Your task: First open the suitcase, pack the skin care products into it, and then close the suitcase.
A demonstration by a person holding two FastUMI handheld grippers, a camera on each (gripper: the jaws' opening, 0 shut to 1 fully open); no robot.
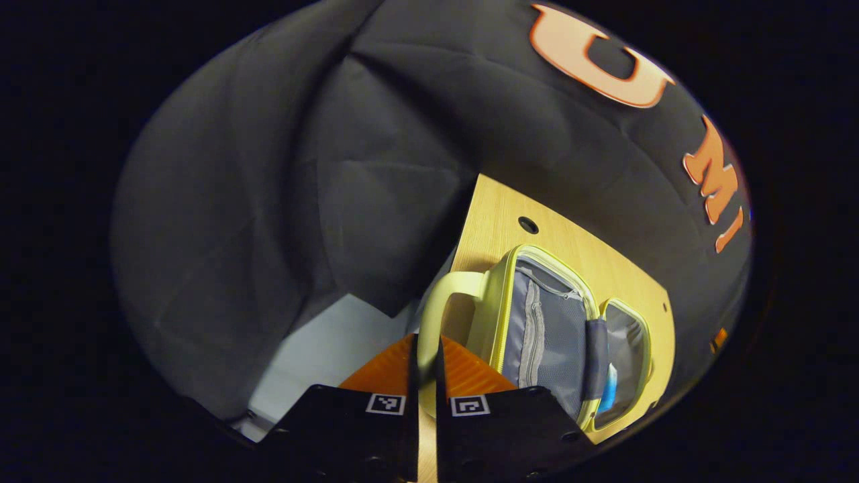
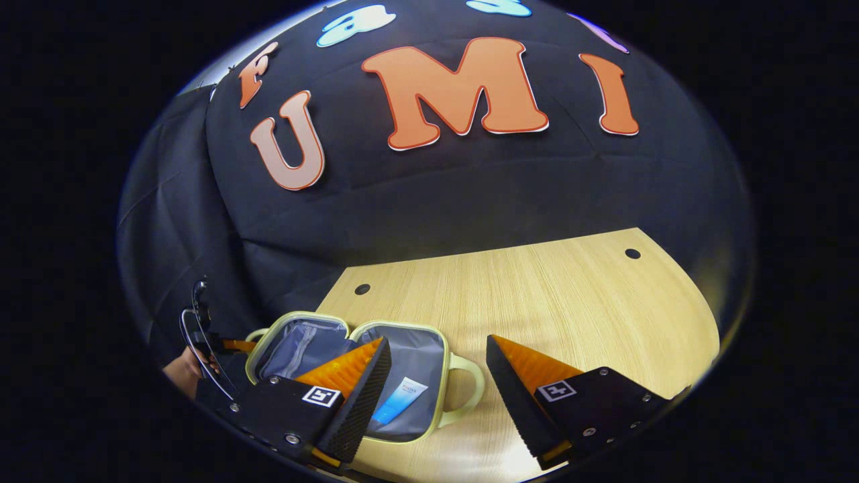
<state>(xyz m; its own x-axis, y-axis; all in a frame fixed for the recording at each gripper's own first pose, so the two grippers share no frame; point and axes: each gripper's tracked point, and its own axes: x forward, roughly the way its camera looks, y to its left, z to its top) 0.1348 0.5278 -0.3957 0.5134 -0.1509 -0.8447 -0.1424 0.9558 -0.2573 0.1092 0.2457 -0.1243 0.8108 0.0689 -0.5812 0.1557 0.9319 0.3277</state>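
the left tongs [image 1: 425, 376] sat at the bottom centre of the left gripper view, their two fingers drawn close together and pinched on the pale yellow-green handle [image 1: 439, 305] of the suitcase [image 1: 547, 329] — the loop of the handle ran down between them. the suitcase lay open on the wooden bench [image 1: 577, 248] in the lower right of that view, its grey lining and zip pocket facing the camera, with a blue and white tube [image 1: 609, 396] lying in the farther half.

in the right gripper view the right tongs [image 2: 439, 386] stood wide apart at the bottom of the frame, holding nothing and touching nothing, above the bench [image 2: 537, 302]. the open suitcase [image 2: 349, 362] lay at lower left, partly behind the left-hand finger [image 2: 356, 396], and the tube [image 2: 401, 399] rested in the half nearer the centre, by the second handle [image 2: 466, 389]. at the far lower left edge a hand [image 2: 184, 372] showed beside the other tongs — too small to tell more.
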